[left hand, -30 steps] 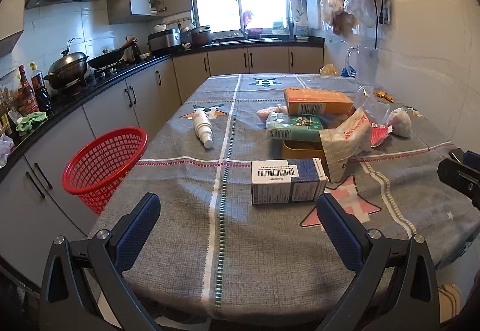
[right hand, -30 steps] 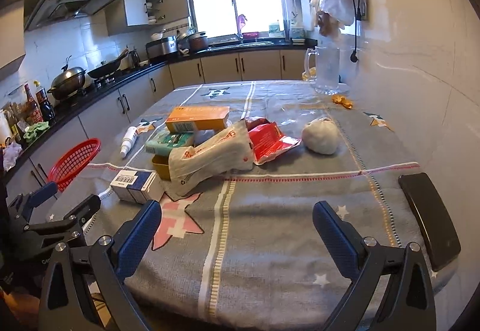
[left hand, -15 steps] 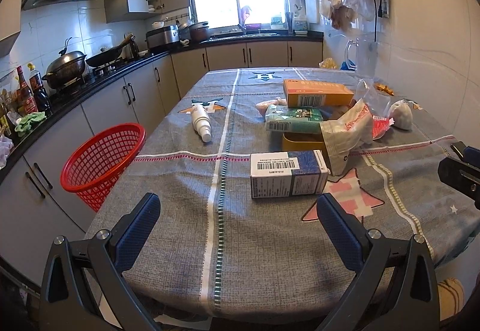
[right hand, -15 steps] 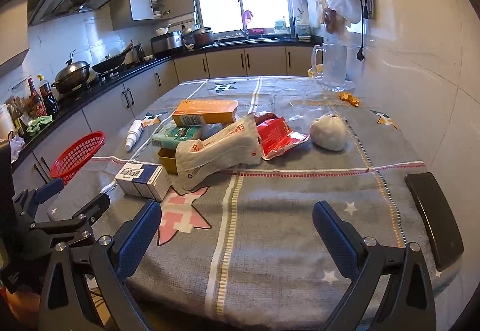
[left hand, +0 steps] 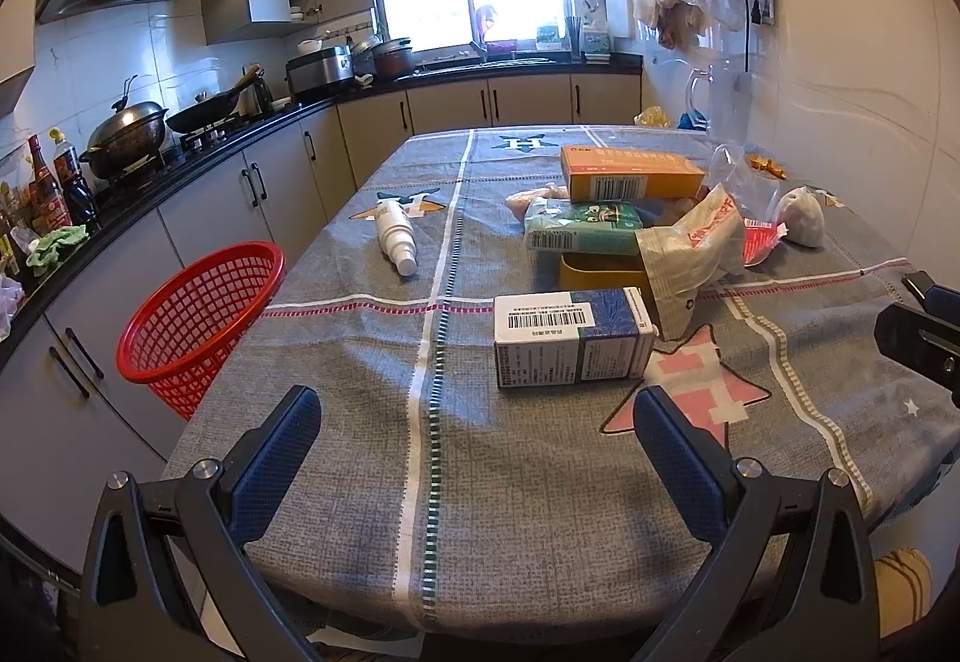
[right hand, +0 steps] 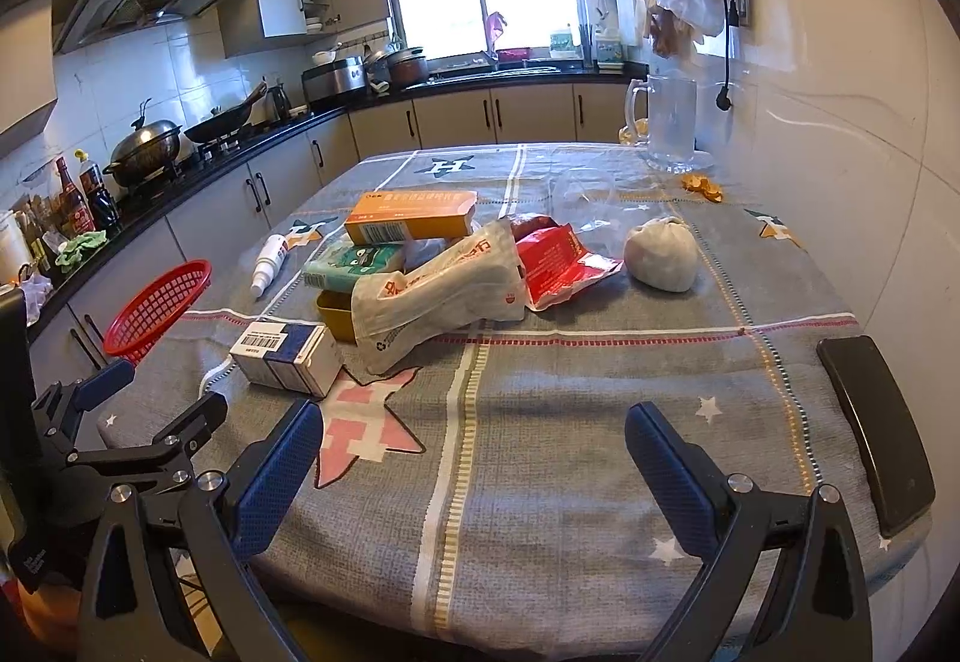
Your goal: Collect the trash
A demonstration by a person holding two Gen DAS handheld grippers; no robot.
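trash lies spread over the grey star-patterned tablecloth [left hand: 336,458] of a kitchen table. nearest the left gripper [left hand: 477,446] sits a white and blue box [left hand: 573,338] with a barcode on top, lying flat just beyond the wide-apart blue fingers [left hand: 276,455]; nothing is between them. behind the box a white paper bag [left hand: 690,254] with red print leans over a yellow container [left hand: 600,269], and a green packet [left hand: 582,233] rests on that container's far side with an orange box [left hand: 630,173] beyond it. a red wrapper [right hand: 558,263] lies beside the paper bag, and a knotted grey-white bag [right hand: 660,254] sits apart to its right. a white bottle [left hand: 396,236] lies on its side, well apart to the left of the pile. a red mesh basket [left hand: 198,314] stands off the table's left edge, in front of the cabinets.

the right gripper [right hand: 471,473] hovers over the near edge of the table, its jaws spread wide and empty, pointing toward the pile. a black flat object [right hand: 876,422] lies at the table's right edge. a clear glass jug [right hand: 669,125] stands at the far right corner, with orange peel scraps [right hand: 702,185] just in front of it.
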